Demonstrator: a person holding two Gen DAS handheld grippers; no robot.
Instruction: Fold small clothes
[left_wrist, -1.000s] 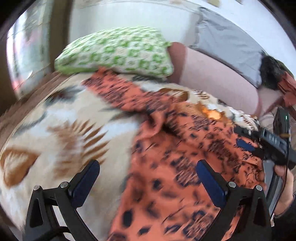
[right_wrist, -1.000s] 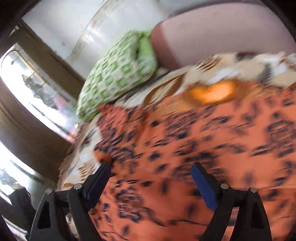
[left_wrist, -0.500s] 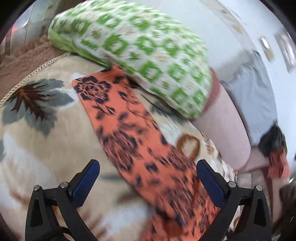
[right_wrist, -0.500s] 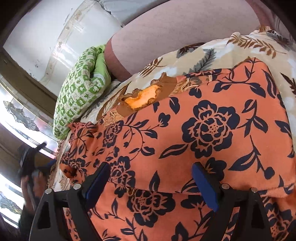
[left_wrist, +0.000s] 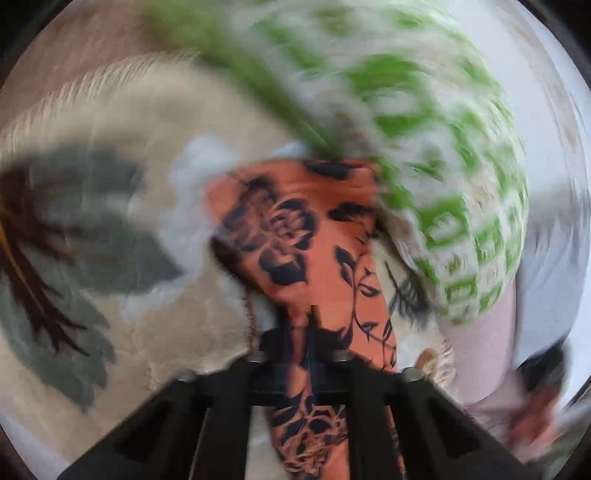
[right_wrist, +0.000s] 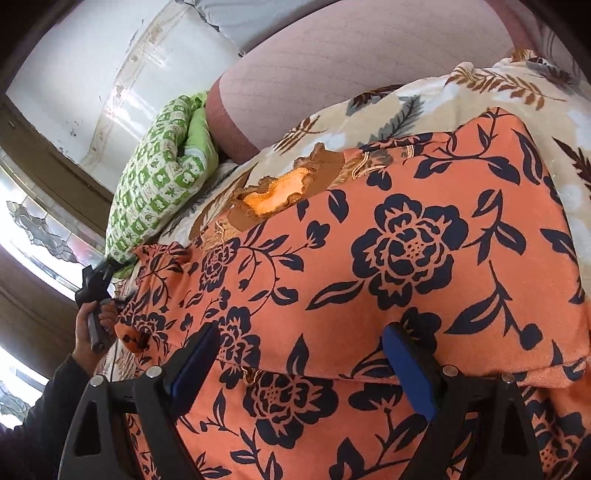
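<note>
1. The left gripper (left_wrist: 312, 332), wide open over the sleeve half a second ago, has now closed its fingers on the narrow orange strip of the floral garment (right_wrist: 406, 258); the left wrist view is heavily blurred, which suggests the hand is moving fast.

2. That grip likely marks the start of a fold: with the sleeve end (left_wrist: 295, 229) pinched, it can be carried in over the garment's body.

3. In the left wrist view the strip runs from the bottom centre of the frame up to the middle, its end pointing at the green checked pillow (left_wrist: 424, 147) in the upper right.

4. In the right wrist view the garment fills the centre and lower frame, spread on the leaf-patterned blanket (right_wrist: 388, 122) of the bed; its long axis appears to run from the lower left edge to the upper right, neckline (right_wrist: 284, 188) toward the top centre.

5. The right gripper (right_wrist: 295, 373) hangs low at the bottom of its frame with its blue fingers (right_wrist: 406, 373) apart, holding nothing; whether they touch the cloth cannot be told.

6. At the left edge of the right wrist view the left hand (right_wrist: 88, 332) grasps its tool beside the pillow, where the sleeve reaches out from the body.
</note>
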